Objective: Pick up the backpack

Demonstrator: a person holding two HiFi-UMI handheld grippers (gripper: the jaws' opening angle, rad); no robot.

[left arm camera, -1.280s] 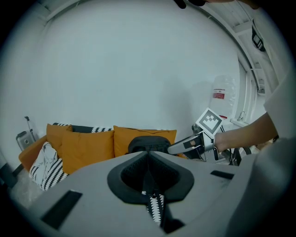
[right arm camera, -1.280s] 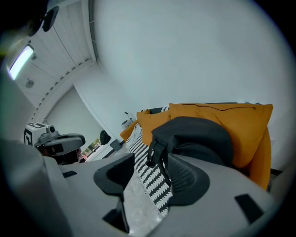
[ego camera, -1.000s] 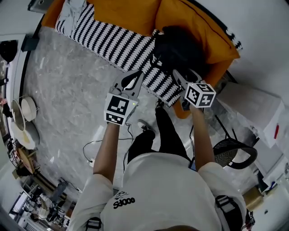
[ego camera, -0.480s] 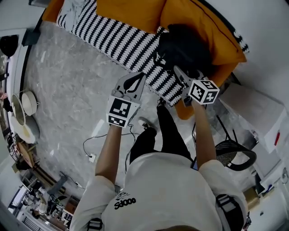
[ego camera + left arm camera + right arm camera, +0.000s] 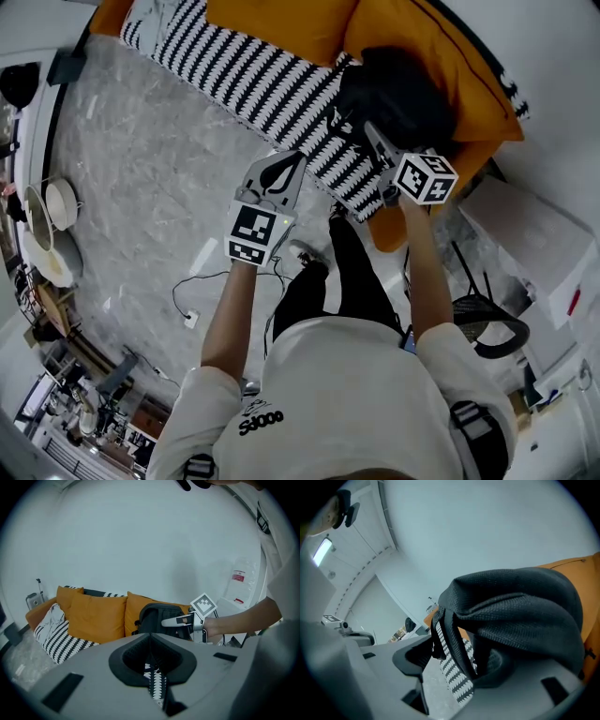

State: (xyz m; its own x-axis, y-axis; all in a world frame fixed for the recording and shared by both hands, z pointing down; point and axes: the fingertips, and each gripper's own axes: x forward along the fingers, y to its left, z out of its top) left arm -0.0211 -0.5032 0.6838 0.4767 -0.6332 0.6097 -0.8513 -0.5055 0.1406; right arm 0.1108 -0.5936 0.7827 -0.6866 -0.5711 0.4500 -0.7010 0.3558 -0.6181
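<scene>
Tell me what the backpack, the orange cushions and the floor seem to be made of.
Backpack: black coarse-woven fabric, likely nylon or polyester; matte, and the weave grain shows up close.
Orange cushions: smooth matte cloth, with sewn edge seams.
Floor: grey veined stone or stone-look tile; I cannot tell which.

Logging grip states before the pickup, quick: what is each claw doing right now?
Left claw: closed, empty.
Right claw: open, jaws just opened wider; backpack strap between them, not gripped.
</scene>
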